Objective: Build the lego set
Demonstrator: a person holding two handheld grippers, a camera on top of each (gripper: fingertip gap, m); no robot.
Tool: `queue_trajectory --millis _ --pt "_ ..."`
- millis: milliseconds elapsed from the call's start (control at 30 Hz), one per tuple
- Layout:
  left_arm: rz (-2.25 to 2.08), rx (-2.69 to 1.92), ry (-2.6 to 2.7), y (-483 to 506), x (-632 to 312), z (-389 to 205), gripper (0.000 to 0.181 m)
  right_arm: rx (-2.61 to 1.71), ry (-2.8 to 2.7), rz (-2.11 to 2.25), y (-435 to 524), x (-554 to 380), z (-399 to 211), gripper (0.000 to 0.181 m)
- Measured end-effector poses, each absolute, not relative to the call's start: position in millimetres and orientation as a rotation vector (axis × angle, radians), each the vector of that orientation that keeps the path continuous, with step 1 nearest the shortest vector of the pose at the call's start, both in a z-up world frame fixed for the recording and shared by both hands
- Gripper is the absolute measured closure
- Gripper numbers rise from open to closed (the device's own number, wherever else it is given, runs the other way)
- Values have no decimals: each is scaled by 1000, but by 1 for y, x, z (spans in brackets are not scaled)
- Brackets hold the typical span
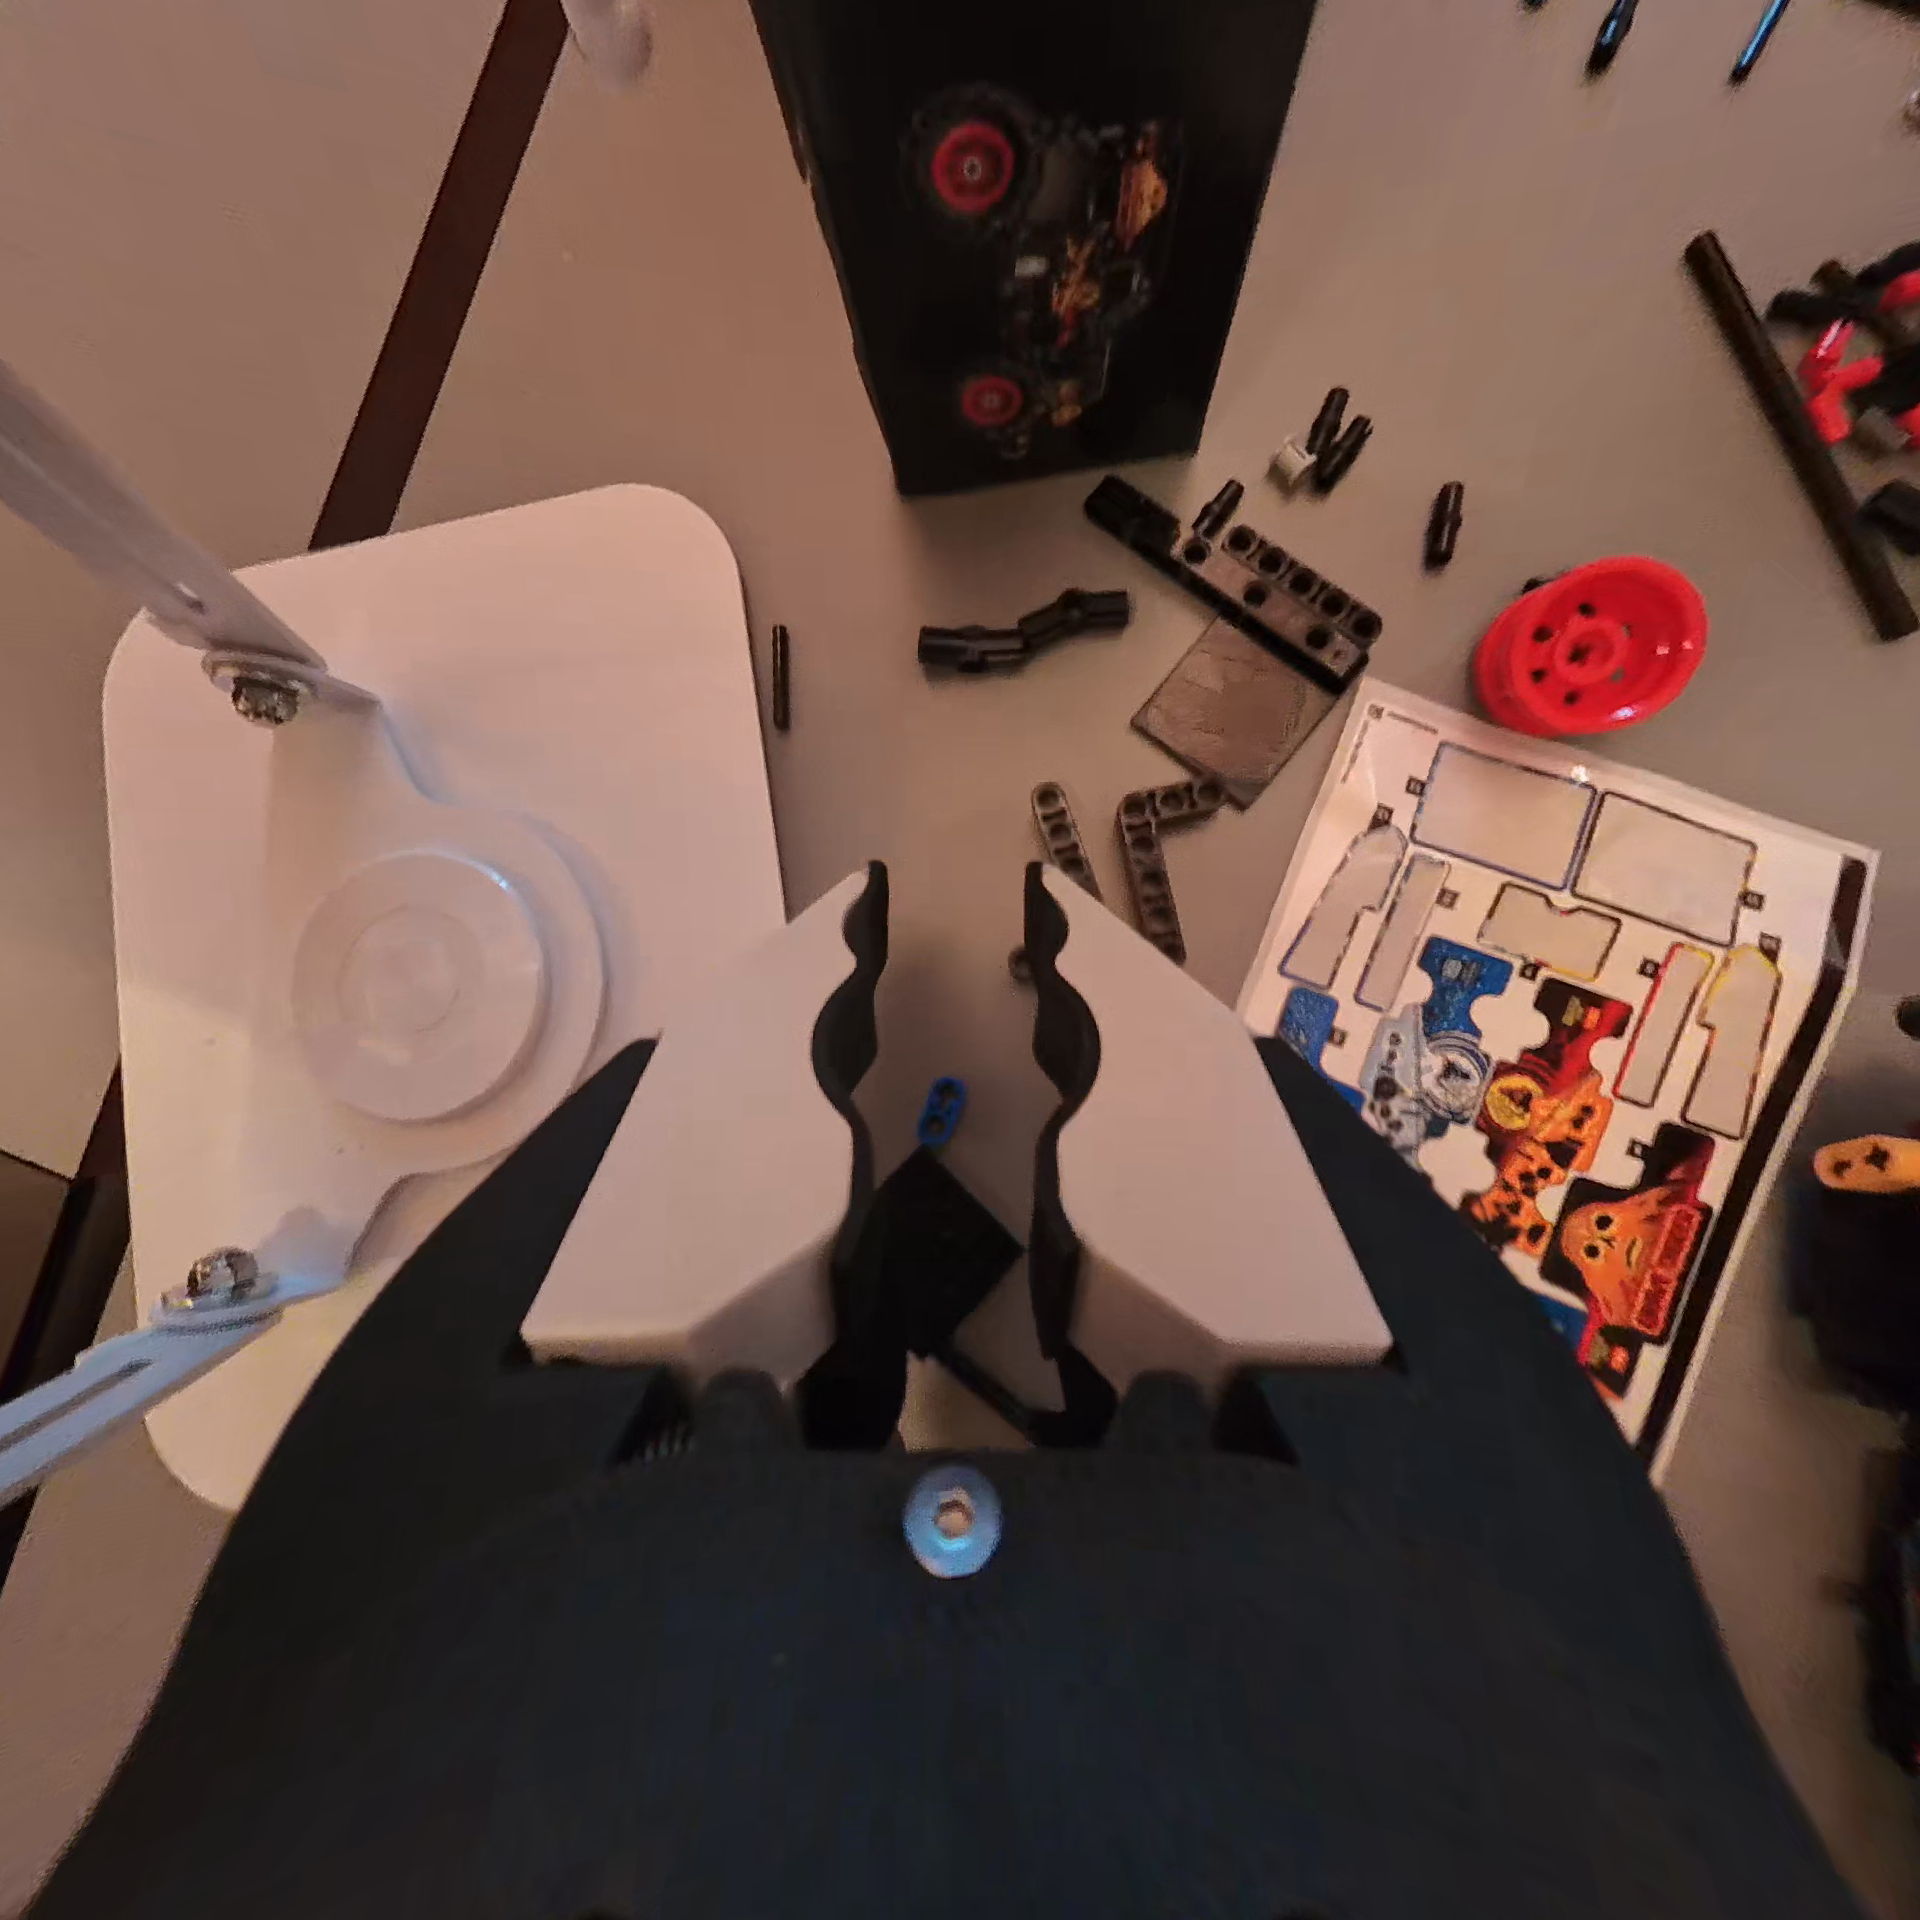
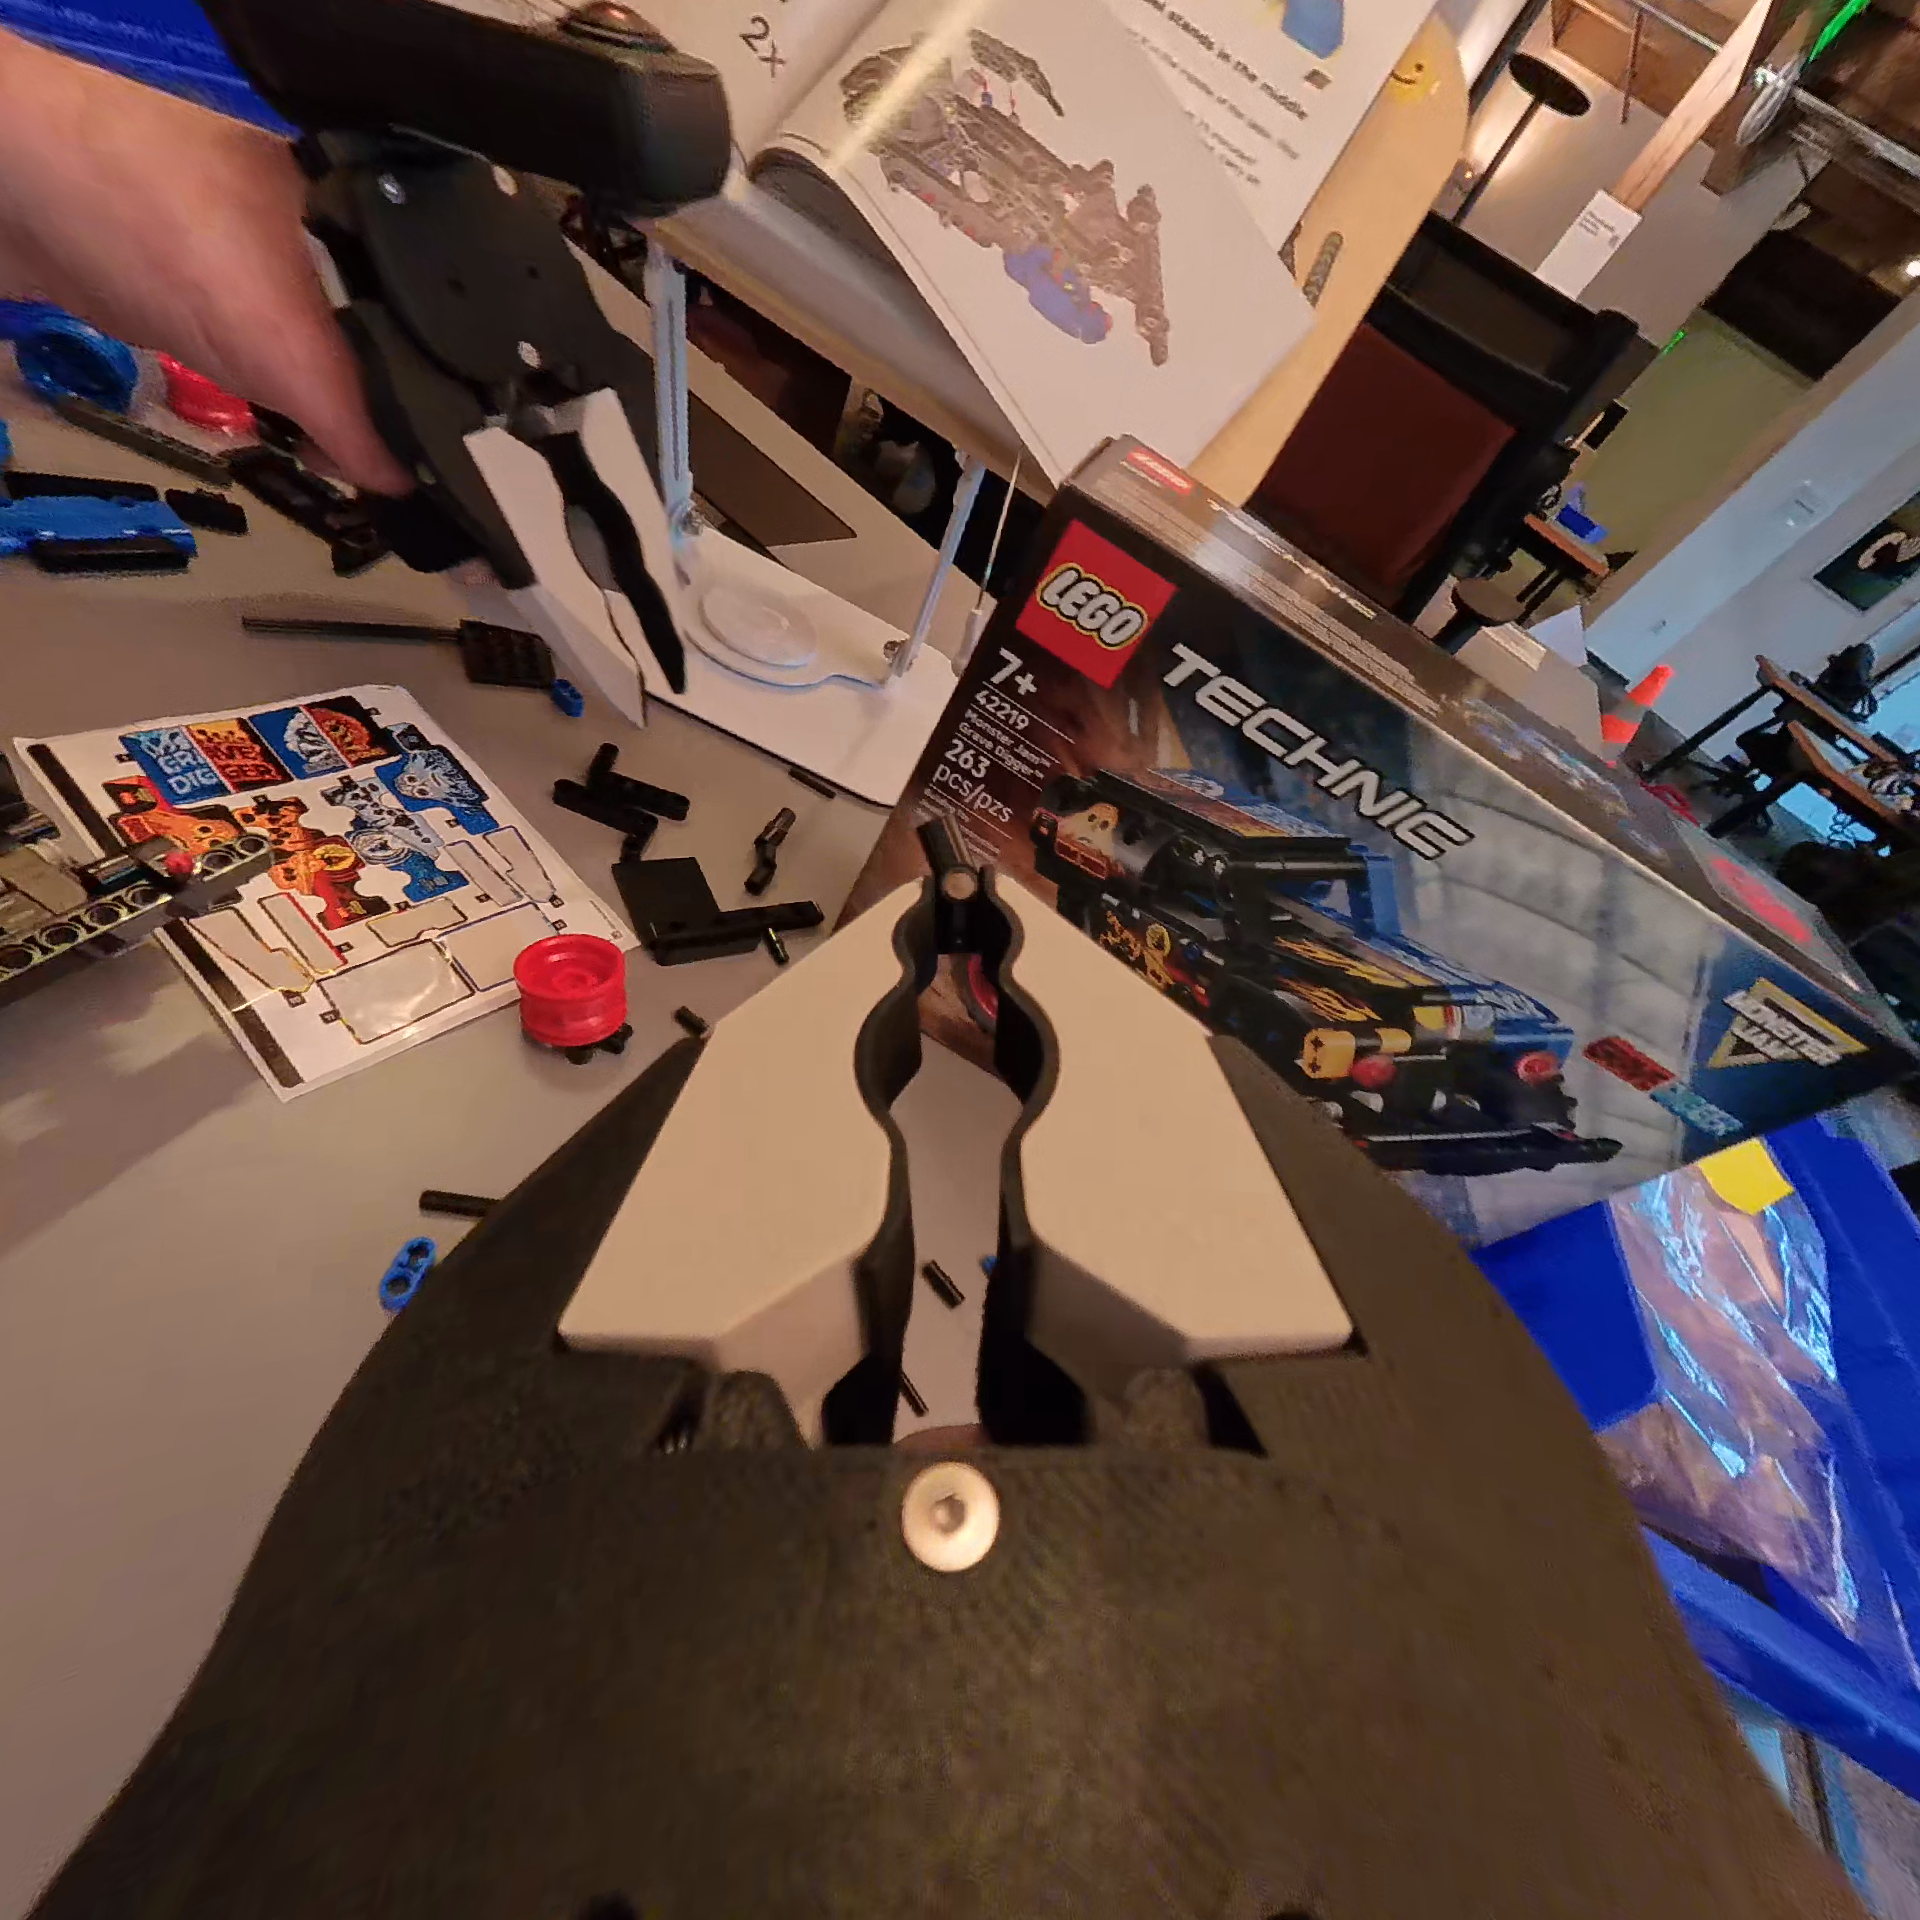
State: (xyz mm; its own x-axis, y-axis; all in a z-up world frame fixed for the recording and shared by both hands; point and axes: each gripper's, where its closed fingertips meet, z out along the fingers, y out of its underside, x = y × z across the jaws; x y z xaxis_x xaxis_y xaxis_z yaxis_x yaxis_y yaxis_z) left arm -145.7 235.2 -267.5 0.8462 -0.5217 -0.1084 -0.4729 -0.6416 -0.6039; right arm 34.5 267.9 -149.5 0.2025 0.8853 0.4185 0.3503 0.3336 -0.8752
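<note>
My left gripper is open and empty, low over the grey table. A small blue connector and a black plate on an axle lie on the table between its fingers. It also shows in the right wrist view, held by a hand, beside the same black plate. My right gripper is shut on a small black pin connector that sticks up past its tips, in front of the lego box. A partly built chassis lies at the far left.
The white stand base holds the open instruction booklet. The sticker sheet, a red wheel hub, a black beam frame, grey beams and loose pins lie about. A blue bin stands at the right. The gap from one gripper's tips to the other's is roughly 20 centimetres.
</note>
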Motion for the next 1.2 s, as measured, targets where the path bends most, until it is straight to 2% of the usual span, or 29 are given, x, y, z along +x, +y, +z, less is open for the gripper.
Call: queue_trajectory --millis 500,967,1200 --pt "-73 -2311 667 152 -160 -228 160 -1358 -1410 537 285 43 -171 176" --pt "-162 -2114 1151 162 -16 -213 161 -1446 -1476 532 292 49 -195 176" --pt "-256 -2004 1545 198 71 -249 157 -1486 -1435 551 303 57 -198 176"
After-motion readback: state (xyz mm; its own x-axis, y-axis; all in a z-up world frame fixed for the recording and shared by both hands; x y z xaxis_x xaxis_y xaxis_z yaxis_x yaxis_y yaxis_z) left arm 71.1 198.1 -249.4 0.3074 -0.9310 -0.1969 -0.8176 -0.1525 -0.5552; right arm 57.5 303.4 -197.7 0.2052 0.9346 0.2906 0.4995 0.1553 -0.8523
